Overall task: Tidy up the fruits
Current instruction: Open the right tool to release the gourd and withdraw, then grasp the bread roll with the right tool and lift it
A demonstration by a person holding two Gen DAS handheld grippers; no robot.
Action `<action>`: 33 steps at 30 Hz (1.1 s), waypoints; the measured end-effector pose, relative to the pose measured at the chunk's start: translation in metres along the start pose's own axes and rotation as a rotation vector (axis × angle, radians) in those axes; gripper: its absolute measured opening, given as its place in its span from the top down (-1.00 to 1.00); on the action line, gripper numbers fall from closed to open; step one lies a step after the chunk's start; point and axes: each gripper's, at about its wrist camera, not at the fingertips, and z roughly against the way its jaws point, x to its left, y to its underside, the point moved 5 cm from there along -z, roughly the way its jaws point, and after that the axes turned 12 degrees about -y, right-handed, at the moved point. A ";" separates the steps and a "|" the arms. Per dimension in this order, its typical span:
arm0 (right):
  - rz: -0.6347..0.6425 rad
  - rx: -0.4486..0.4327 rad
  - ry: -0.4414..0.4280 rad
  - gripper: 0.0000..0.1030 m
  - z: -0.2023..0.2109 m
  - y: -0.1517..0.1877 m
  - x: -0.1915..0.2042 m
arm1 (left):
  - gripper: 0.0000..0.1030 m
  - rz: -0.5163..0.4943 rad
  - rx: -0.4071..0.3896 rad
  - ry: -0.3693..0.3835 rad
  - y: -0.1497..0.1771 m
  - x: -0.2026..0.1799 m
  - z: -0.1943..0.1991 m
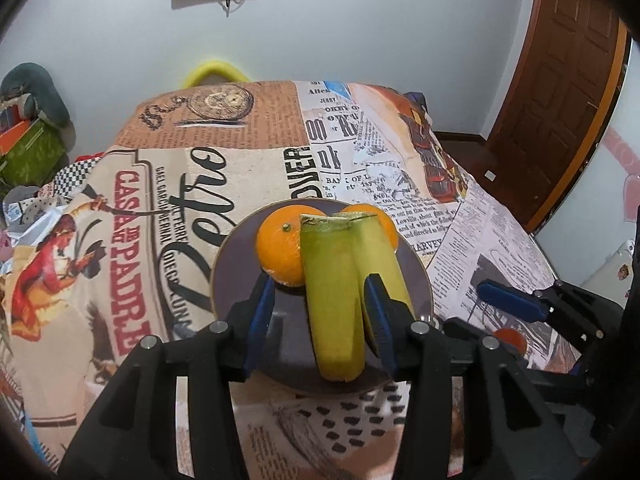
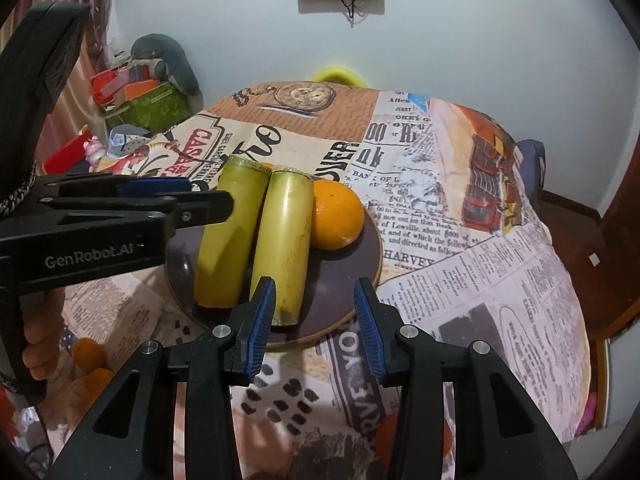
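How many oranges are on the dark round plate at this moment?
2. One round orange lies on the dark round plate left of the two yellow-green cut stalks; the other orange lies right of them. More may be hidden.

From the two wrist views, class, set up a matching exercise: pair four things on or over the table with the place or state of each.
Things:
1. left gripper
2. right gripper
3. oranges
4. plate

Places or states:
A. dark, with a pale rim, on the printed tablecloth
B. open around the left green-yellow stalk piece
C. open, holding nothing
D. at the far side of the plate, behind the stalk pieces

Pairs: 1-B, 2-C, 3-D, 4-A
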 end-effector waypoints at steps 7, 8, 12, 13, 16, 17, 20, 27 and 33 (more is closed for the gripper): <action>-0.006 -0.024 0.018 0.25 0.027 0.005 0.008 | 0.08 -0.013 -0.032 -0.050 0.012 0.012 0.036; -0.006 -0.027 0.023 0.22 0.032 0.006 0.009 | 0.07 -0.013 -0.033 -0.055 0.015 0.014 0.042; -0.013 -0.047 0.054 0.09 0.055 0.013 0.009 | -0.03 -0.014 -0.039 -0.076 0.030 0.025 0.064; -0.016 -0.050 0.061 0.08 0.061 0.015 0.008 | -0.05 -0.019 -0.042 -0.085 0.034 0.028 0.069; -0.022 -0.054 0.077 0.08 0.077 0.021 0.008 | -0.10 -0.038 -0.044 -0.111 0.048 0.036 0.084; -0.023 -0.056 0.082 0.08 0.082 0.023 0.008 | -0.11 -0.043 -0.044 -0.118 0.053 0.039 0.089; -0.025 -0.064 0.095 0.07 0.098 0.029 0.013 | -0.19 -0.031 -0.042 -0.130 0.069 0.049 0.104; -0.024 -0.072 0.090 -0.07 0.114 0.048 0.036 | -0.36 0.002 -0.043 -0.131 0.102 0.068 0.130; -0.020 -0.032 0.055 -0.07 0.100 0.063 0.060 | -0.38 0.021 0.012 -0.123 0.130 0.080 0.124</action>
